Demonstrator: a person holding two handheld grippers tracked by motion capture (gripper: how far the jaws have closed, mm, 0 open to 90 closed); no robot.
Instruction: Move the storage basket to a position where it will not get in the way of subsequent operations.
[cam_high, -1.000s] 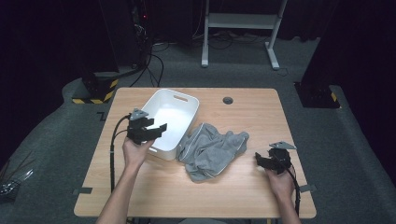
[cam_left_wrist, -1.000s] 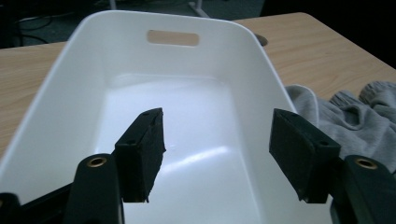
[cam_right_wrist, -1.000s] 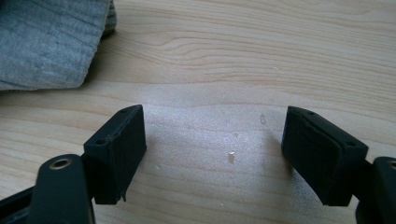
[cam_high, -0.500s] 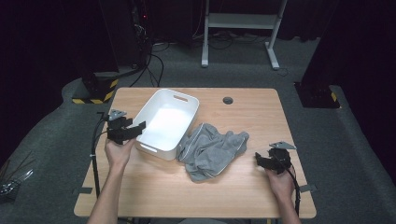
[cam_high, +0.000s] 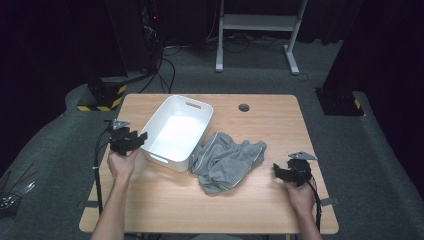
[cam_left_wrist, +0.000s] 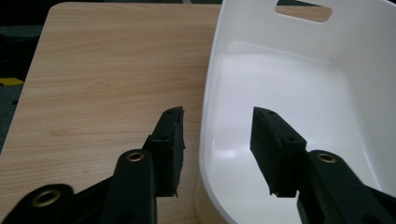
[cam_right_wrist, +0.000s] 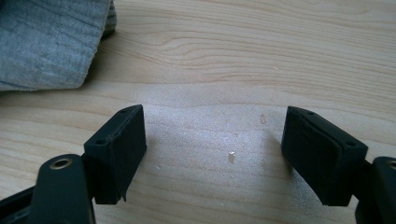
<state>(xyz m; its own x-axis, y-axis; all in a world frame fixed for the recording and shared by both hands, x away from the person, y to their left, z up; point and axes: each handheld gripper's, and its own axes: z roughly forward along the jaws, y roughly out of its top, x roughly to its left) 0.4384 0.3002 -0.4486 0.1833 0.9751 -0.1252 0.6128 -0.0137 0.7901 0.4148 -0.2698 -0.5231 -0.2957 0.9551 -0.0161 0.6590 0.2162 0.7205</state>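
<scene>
White bin on light wooden table, dark carpeted room.

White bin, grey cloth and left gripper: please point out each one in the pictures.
white bin (cam_high: 176, 131), high view, on its bare inside floor.
grey cloth (cam_high: 227, 161), high view, on the middle of the crumpled fabric.
left gripper (cam_left_wrist: 217, 140), left gripper view, midway between its fingertips, which straddle the bin's wall.

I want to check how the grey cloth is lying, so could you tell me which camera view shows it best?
The high view: the whole grey cloth shows, crumpled on the table against the white bin. The right gripper view catches one folded corner at top left. The left gripper view looks at the bin's rim instead.
</scene>
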